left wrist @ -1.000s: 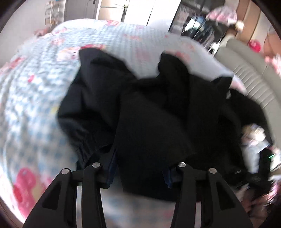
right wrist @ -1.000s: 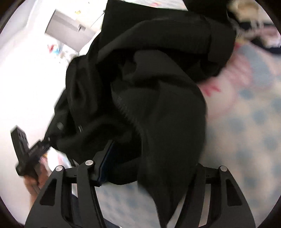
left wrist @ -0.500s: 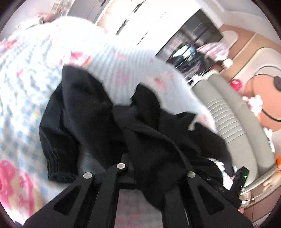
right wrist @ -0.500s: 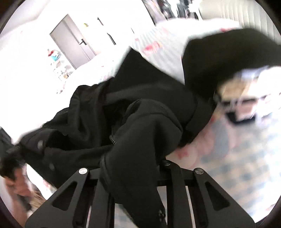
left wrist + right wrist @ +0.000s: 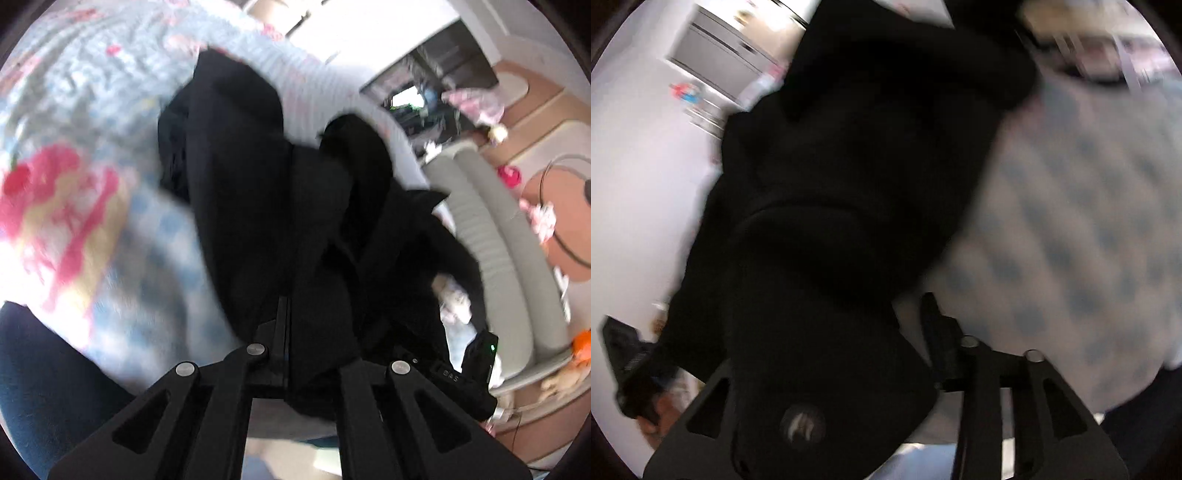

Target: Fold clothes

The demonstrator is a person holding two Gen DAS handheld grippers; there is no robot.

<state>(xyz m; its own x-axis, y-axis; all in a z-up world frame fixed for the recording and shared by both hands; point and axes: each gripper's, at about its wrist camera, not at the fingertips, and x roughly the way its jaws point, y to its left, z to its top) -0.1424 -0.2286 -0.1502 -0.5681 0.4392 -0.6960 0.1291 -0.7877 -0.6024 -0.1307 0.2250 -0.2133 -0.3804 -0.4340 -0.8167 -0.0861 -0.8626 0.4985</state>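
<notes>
A black garment hangs crumpled over the blue-checked bedspread. My left gripper is shut on a fold of it, and cloth spills over the right finger. In the right wrist view the same black garment fills the middle and drapes over the left finger, with a snap button showing. My right gripper is shut on the cloth; only its right finger shows. The right gripper's body appears low right in the left wrist view. The left gripper, held by a hand, sits at the far left edge.
The bedspread bears pink cartoon prints. A grey padded sofa runs along the right of the bed, dark shelves behind it. A grey door is in the white wall. A dark blue clothed leg is at lower left.
Both grippers have gone from open to shut on the black garment. The cloth has been lifted and drawn close to both cameras, and both views have swung.
</notes>
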